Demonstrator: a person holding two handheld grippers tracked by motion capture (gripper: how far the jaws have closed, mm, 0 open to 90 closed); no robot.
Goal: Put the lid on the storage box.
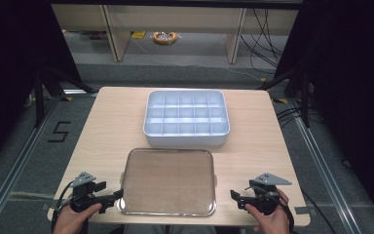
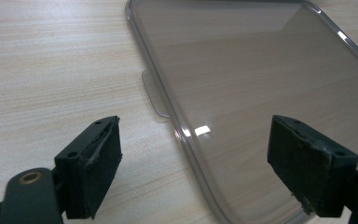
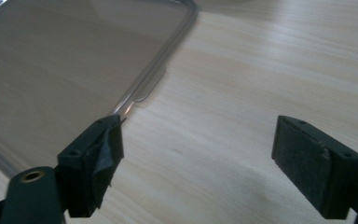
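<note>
A clear plastic lid [image 1: 168, 181] lies flat on the wooden table [image 1: 107, 126] at the near edge, with the white compartment tray [image 1: 186, 117] just beyond it at 12 o'clock. The left gripper [image 1: 117, 196] sits at the lid's 8 o'clock corner, jaws spread wide over its rim, gripping nothing. The right gripper [image 1: 234, 195] rests at the lid's 4 o'clock, near its edge, jaws likewise released and empty.

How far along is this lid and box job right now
Nothing looks done: the clear lid lies flat on the table, apart from the compartment box. The left gripper and right gripper flank it, open and holding nothing. Gripping and placing it remain.
</note>
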